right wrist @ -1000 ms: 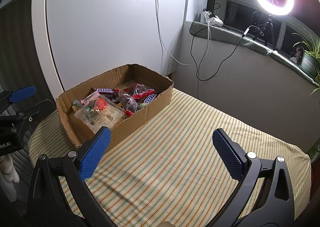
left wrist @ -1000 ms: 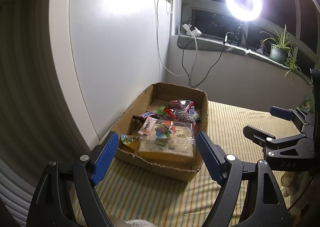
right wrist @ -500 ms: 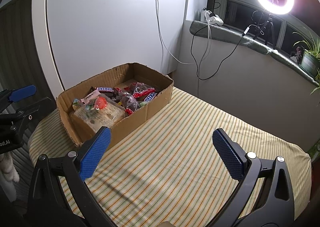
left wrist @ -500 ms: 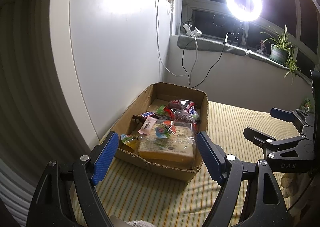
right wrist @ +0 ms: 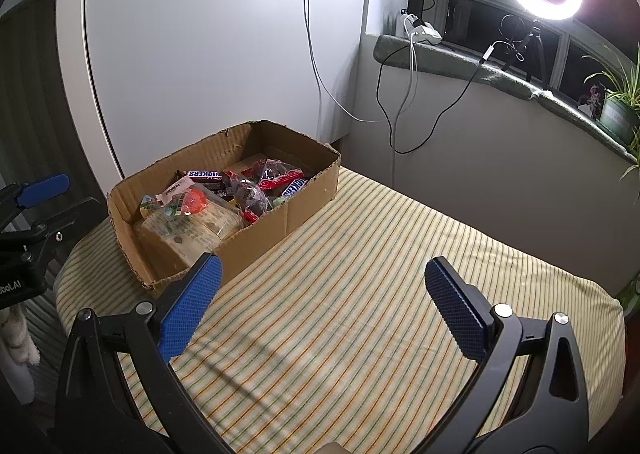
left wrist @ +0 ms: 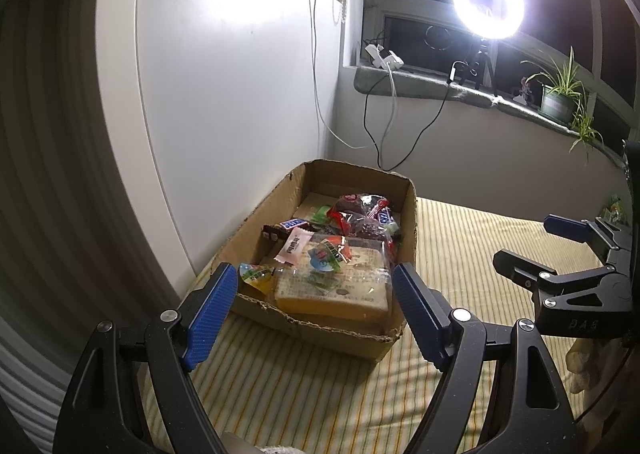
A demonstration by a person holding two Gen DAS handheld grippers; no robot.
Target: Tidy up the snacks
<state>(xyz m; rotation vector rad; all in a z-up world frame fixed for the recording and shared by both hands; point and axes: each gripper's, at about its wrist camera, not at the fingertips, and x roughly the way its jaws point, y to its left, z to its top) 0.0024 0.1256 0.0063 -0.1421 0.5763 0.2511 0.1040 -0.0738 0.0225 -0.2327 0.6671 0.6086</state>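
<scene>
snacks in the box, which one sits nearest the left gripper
The big clear-wrapped bread pack, at the box's near end just beyond the open left gripper; the candy bars lie farther back.

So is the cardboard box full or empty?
Mostly full. The cardboard box holds a heap of wrapped snacks, with a clear packet of bread at one end. Some bare bottom shows at the far end.

You see a brown cardboard box [right wrist: 256, 230] on a yellow cloth [right wrist: 360, 318] with thin green and orange stripes. Your gripper pads [right wrist: 188, 306] are blue on black arms. One candy wrapper [left wrist: 294, 248] is pink.
</scene>
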